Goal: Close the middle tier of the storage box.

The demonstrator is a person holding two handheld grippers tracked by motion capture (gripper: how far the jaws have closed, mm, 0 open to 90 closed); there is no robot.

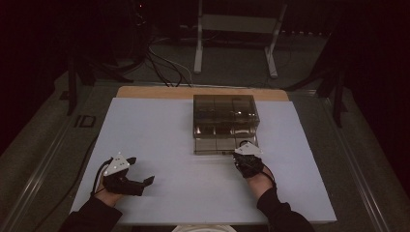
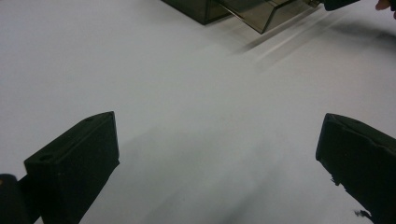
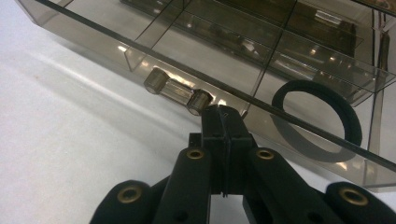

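- Centrally, one smoky transparent organiser box (image 1: 225, 116) stands on the white table (image 1: 159, 130), toward the far edge and a little right of the middle; everything below is placed against this box.
- One drawer (image 1: 220, 144) is pulled out of the box's near face, toward the person.
- Inside that drawer, the right gripper view shows several compartments divided by clear walls, and one black ring-shaped band (image 3: 317, 122) lies flat in the right-hand one.
- One clear bar handle (image 3: 177, 91) with two round ends sits on the drawer's front wall.
- Right gripper (image 1: 247, 151): at the drawer's near right corner, its two jaws pressed together with no gap, their tips touching the front wall just beside the handle's right end; whether they pinch anything I cannot tell.
- Left gripper (image 1: 141, 182): well apart from the box, to its near left, low over bare table, its two jaws spread wide and holding nothing.
- Two sleeved forearms come in from the near edge, one per gripper.
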